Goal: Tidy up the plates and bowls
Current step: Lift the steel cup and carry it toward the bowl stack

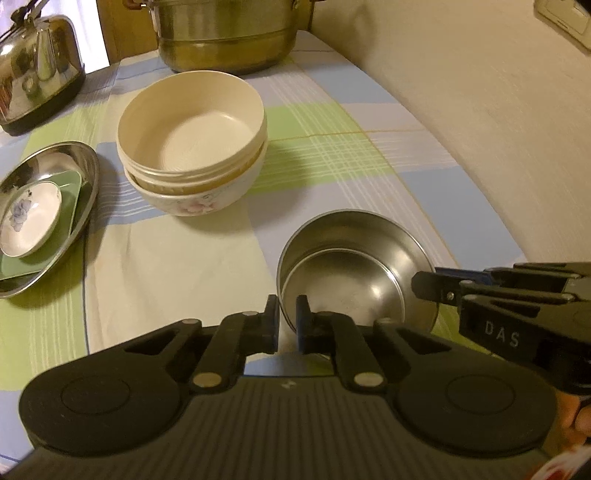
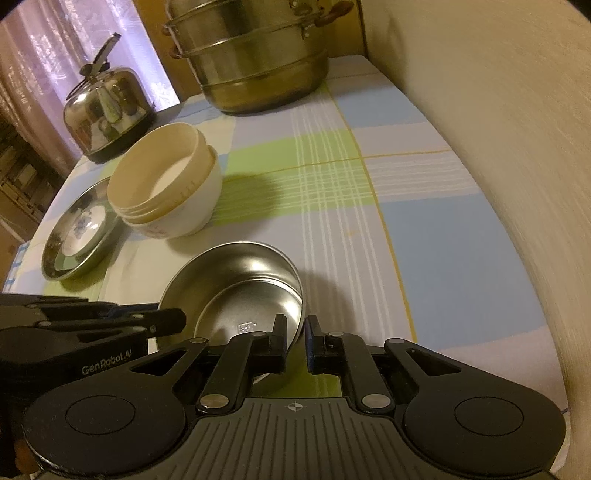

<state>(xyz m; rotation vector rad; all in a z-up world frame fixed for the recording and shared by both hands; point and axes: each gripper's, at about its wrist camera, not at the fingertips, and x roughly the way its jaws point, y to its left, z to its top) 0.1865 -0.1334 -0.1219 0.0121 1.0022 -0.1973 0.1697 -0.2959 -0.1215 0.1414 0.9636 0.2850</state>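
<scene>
A steel bowl (image 1: 354, 266) (image 2: 240, 288) is near the front of the checked tablecloth, and both grippers hold it by the rim. My left gripper (image 1: 287, 318) is shut on the bowl's near-left rim, one finger inside and one outside. It shows in the right wrist view as the left gripper (image 2: 173, 322) coming in from the left. My right gripper (image 2: 296, 332) is shut on the opposite rim, and in the left wrist view the right gripper (image 1: 424, 286) enters from the right. I cannot tell whether the bowl touches the cloth. A stack of cream bowls (image 1: 192, 140) (image 2: 166, 181) stands behind it.
A steel plate (image 1: 88, 173) (image 2: 55, 258) on the left holds a green square dish (image 1: 72, 206) and a small flowered saucer (image 1: 26, 218). A shiny kettle (image 1: 37, 66) (image 2: 107, 107) and a large steamer pot (image 1: 229, 33) (image 2: 255, 55) stand at the back. A beige wall (image 1: 480, 110) borders the table's right side.
</scene>
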